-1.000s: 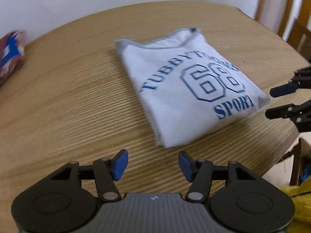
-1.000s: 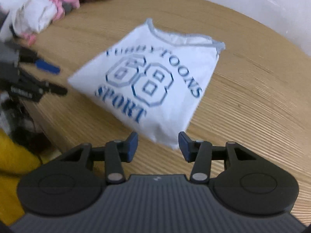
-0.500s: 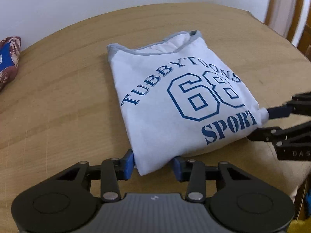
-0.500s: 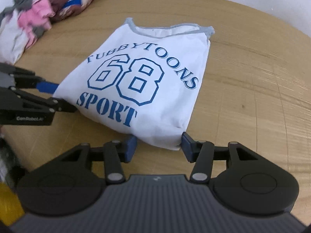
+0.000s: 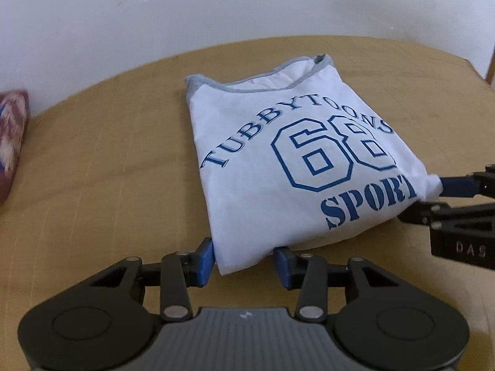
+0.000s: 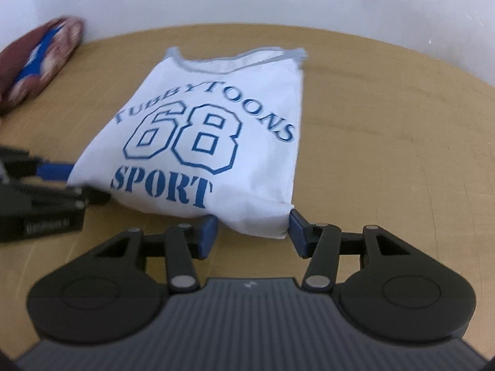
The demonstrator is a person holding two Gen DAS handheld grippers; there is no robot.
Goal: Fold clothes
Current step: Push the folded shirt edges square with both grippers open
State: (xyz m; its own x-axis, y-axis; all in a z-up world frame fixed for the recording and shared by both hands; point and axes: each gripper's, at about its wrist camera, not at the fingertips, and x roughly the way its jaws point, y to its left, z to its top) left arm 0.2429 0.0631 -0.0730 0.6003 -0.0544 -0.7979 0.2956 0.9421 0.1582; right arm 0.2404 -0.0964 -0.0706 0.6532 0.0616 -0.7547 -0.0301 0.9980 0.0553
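Note:
A folded white T-shirt with blue "TUBBYTOONS 68 SPORT" print and a grey collar lies on the round wooden table. My left gripper is open, its blue pads either side of the shirt's near left corner. My right gripper is open, its pads either side of the near right corner of the shirt. The right gripper also shows at the right edge of the left wrist view. The left gripper shows at the left of the right wrist view.
A maroon, blue and white bundle of cloth lies at the far left of the table near the white wall; it also shows in the left wrist view. The table has bare wood right of the shirt.
Both grippers have moved forward to the shirt's near corners, which now sit between their open pads. The shirt's near edge looks slightly lifted and bunched.

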